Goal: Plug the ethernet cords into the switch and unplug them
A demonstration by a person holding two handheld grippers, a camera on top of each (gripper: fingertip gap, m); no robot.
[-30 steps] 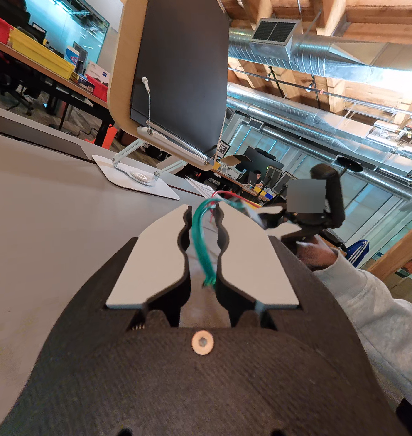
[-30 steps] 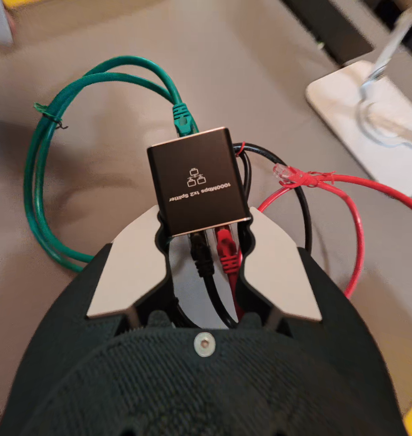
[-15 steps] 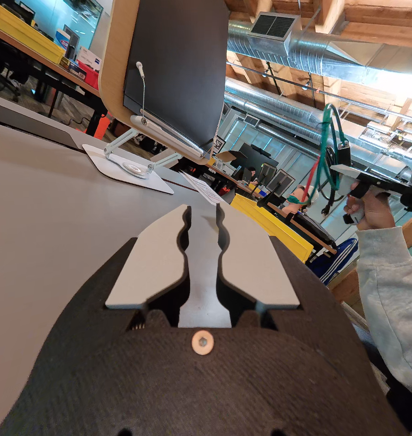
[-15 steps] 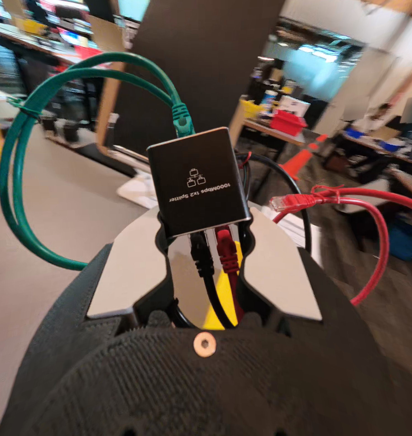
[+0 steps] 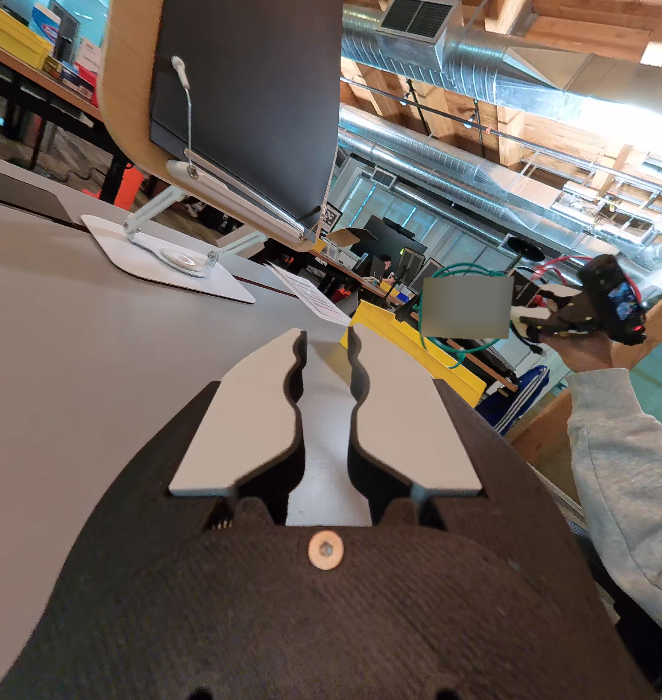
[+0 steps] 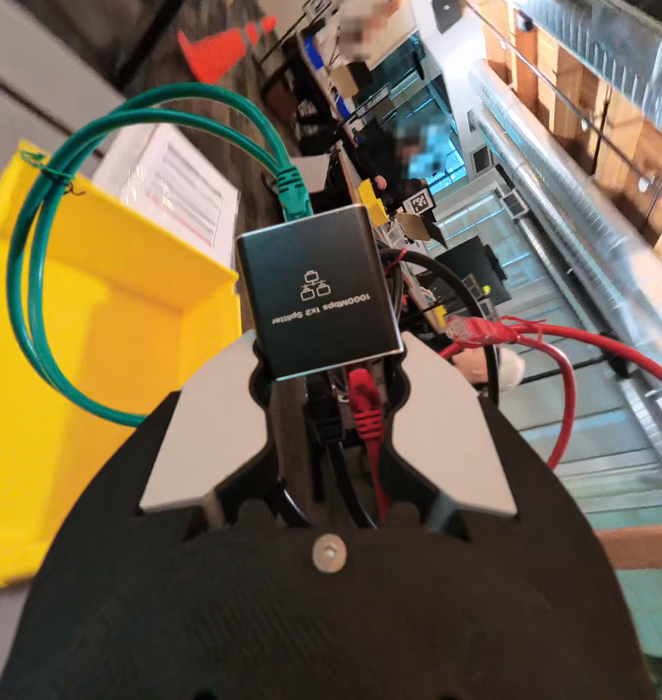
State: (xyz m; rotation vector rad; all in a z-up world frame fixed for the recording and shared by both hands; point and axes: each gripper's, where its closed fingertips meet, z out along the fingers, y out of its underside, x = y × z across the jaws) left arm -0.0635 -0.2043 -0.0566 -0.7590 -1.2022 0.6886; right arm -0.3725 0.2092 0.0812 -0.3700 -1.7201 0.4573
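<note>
My right gripper (image 6: 329, 341) is shut on the black switch (image 6: 316, 291) and holds it in the air over a yellow bin. A green cord (image 6: 26, 242) is plugged into the switch's far end by its green plug (image 6: 293, 193). A black plug (image 6: 323, 409) and a red plug (image 6: 365, 401) sit in its near end, between my fingers. The red cord's other plug (image 6: 469, 329) hangs loose at the right. My left gripper (image 5: 325, 339) is slightly open and empty, low over the grey table (image 5: 75, 360). The left wrist view shows the right gripper (image 5: 541, 307) far right, in a hand.
A yellow bin (image 6: 94, 303) stands at the table's far edge and also shows in the left wrist view (image 5: 416, 341). A printed sheet (image 5: 310, 299) lies beside it. A tilted black panel (image 5: 246, 94) on a white stand base (image 5: 163, 257) stands at the back left.
The right gripper lifted the switch with its cords off the table and swung it over the yellow bin. The green cord left the gap between my left fingers. The left gripper stayed low.
</note>
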